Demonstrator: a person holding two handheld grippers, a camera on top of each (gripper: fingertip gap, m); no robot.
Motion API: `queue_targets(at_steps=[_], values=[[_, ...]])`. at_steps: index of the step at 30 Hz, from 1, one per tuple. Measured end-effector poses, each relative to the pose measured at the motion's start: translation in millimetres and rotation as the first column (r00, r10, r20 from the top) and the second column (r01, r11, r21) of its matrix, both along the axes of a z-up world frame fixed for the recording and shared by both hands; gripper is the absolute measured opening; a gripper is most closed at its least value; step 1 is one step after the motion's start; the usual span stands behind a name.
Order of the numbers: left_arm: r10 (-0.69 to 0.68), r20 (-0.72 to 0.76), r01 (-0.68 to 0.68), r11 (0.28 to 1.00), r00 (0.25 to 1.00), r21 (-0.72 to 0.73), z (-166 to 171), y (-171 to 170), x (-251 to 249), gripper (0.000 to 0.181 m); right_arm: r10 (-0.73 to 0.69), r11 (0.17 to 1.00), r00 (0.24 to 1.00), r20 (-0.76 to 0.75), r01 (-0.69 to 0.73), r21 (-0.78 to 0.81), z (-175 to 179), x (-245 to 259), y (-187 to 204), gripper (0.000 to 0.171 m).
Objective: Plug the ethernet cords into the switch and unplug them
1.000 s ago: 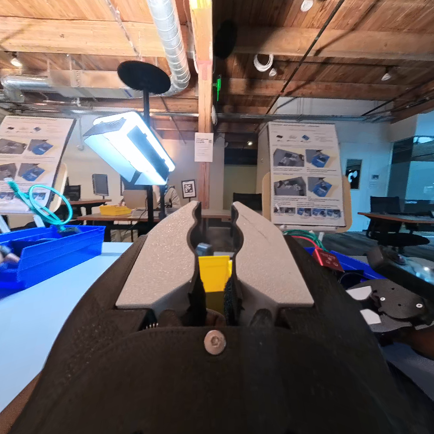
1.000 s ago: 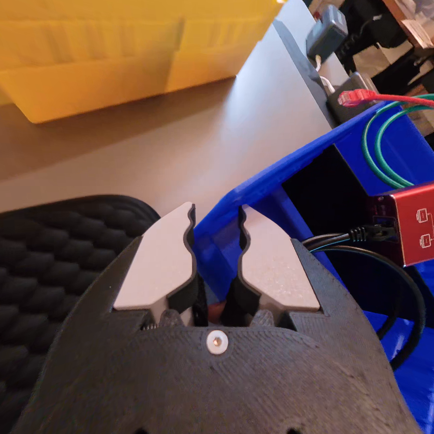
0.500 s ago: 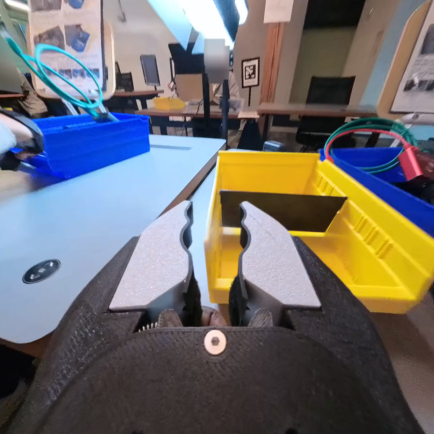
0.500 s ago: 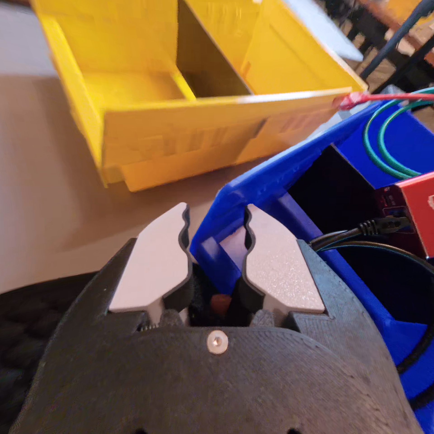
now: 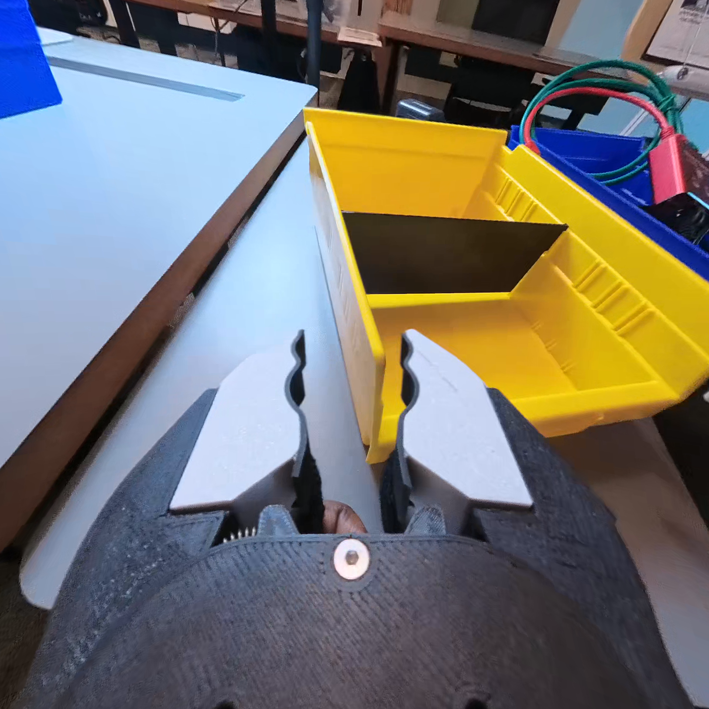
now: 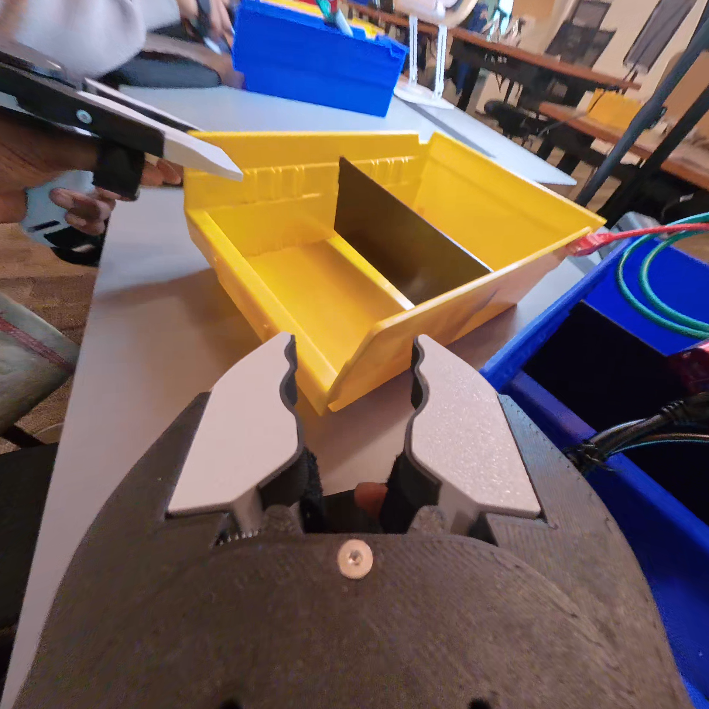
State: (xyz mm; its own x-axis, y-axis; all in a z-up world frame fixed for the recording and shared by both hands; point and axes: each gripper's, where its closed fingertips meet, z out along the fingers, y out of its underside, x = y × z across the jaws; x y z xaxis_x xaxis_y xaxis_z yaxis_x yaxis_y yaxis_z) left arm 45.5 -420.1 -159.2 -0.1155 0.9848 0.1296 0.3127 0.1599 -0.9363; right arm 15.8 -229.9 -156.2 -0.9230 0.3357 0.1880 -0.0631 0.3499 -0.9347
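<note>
The red switch (image 5: 668, 169) stands in a blue bin (image 5: 614, 180) at the far right, with green cords (image 5: 598, 69) and a red cord (image 5: 568, 94) looping above it. In the right wrist view the blue bin (image 6: 544, 333) holds green cords (image 6: 633, 291), black cords (image 6: 629, 433), a red plug (image 6: 587, 243) at its far rim and an edge of the switch (image 6: 690, 370). My left gripper (image 5: 353, 345) is open and empty at the yellow bin's near left corner. My right gripper (image 6: 355, 345) is open and empty, left of the blue bin.
An empty yellow bin (image 5: 598, 383) with a black divider (image 5: 441, 257) sits on the grey table (image 5: 268, 291); it fills the middle of the right wrist view (image 6: 479, 192). My left gripper's finger (image 6: 199, 157) and a hand (image 6: 84, 207) show there. A second blue bin (image 6: 314, 57) stands farther back.
Both grippers have opened wider. The left view has tilted down from the room onto the yellow bin. The right view has swung from the blue bin's corner toward the yellow bin.
</note>
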Motion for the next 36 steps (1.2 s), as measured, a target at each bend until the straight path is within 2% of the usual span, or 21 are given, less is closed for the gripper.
queue_targets(at_steps=[2, 3, 4, 5, 8, 10, 12, 16, 18, 20, 23, 27, 30, 33, 36], values=[[-0.018, 0.004, 0.018, 1.0, 1.0, -0.012, -9.3, 2.8, -7.4, 0.05, -0.009, 0.998, 1.0, 0.012, 0.008, 0.059, -8.3, -4.3, -3.6, 0.048], [-0.021, -0.005, 0.021, 1.0, 1.0, -0.022, -12.2, 4.2, -12.1, 0.043, -0.013, 0.996, 1.0, 0.005, 0.012, 0.084, -11.5, -6.5, -5.1, 0.036], [-0.009, -0.043, 0.007, 0.999, 0.999, -0.04, -10.2, 4.5, -16.9, 0.019, -0.018, 0.995, 1.0, -0.022, 0.02, 0.098, -12.3, -9.0, -5.6, 0.026], [0.064, -0.099, -0.07, 0.996, 0.993, -0.057, -3.7, -2.1, -19.5, 0.006, -0.019, 0.994, 0.998, -0.052, 0.024, 0.107, -12.1, -10.4, -5.9, 0.025], [0.152, -0.203, -0.187, 0.968, 0.967, -0.165, 17.4, -1.0, -20.0, 0.005, -0.049, 0.995, 0.979, -0.199, 0.066, 0.079, 1.4, -14.0, -1.5, 0.019], [0.172, -0.232, -0.222, 0.952, 0.957, -0.209, 36.8, 6.0, -17.0, 0.005, -0.064, 0.994, 0.955, -0.29, 0.087, 0.069, 13.3, -15.5, 4.7, 0.018], [0.167, -0.324, -0.258, 0.93, 0.931, -0.26, 64.9, 15.2, -10.8, 0.005, -0.085, 0.996, 0.932, -0.354, 0.093, 0.008, 31.9, -14.3, 12.3, 0.018], [0.12, -0.557, -0.261, 0.949, 0.822, -0.179, 126.7, 48.5, 6.8, 0.005, -0.15, 0.987, 0.859, -0.489, 0.105, -0.118, 81.7, -5.9, 42.4, 0.018], [0.082, -0.658, -0.232, 0.962, 0.749, -0.144, 152.6, 75.5, 12.4, 0.005, -0.199, 0.977, 0.821, -0.534, 0.127, -0.17, 103.1, -1.5, 68.5, 0.017], [0.025, -0.709, -0.202, 0.965, 0.705, -0.167, 169.6, 109.3, 12.4, 0.005, -0.248, 0.967, 0.786, -0.567, 0.162, -0.198, 116.2, 1.7, 102.9, 0.017], [-0.089, -0.718, -0.103, 0.97, 0.69, -0.219, 178.2, 172.1, -0.3, 0.006, -0.332, 0.943, 0.753, -0.568, 0.251, -0.219, 122.7, 1.3, 167.5, 0.017], [-0.24, -0.647, 0.099, 0.964, 0.723, -0.247, 162.6, 265.7, -33.1, 0.009, -0.46, 0.887, 0.722, -0.517, 0.406, -0.222, 116.1, -4.2, 262.8, 0.016], [-0.346, -0.571, 0.243, 0.937, 0.745, -0.251, 144.6, 334.0, -61.7, 0.011, -0.553, 0.826, 0.7, -0.451, 0.532, -0.187, 95.4, -11.7, 328.6, 0.015], [-0.433, -0.495, 0.34, 0.901, 0.753, -0.27, 124.9, 397.6, -87.5, 0.012, -0.641, 0.756, 0.665, -0.383, 0.633, -0.166, 70.2, -20.4, 387.6, 0.015], [-0.49, -0.433, 0.408, 0.871, 0.756, -0.274, 101.9, 446.5, -112.5, 0.012, -0.705, 0.697, 0.637, -0.312, 0.704, -0.136, 50.6, -33.7, 433.3, 0.015]])
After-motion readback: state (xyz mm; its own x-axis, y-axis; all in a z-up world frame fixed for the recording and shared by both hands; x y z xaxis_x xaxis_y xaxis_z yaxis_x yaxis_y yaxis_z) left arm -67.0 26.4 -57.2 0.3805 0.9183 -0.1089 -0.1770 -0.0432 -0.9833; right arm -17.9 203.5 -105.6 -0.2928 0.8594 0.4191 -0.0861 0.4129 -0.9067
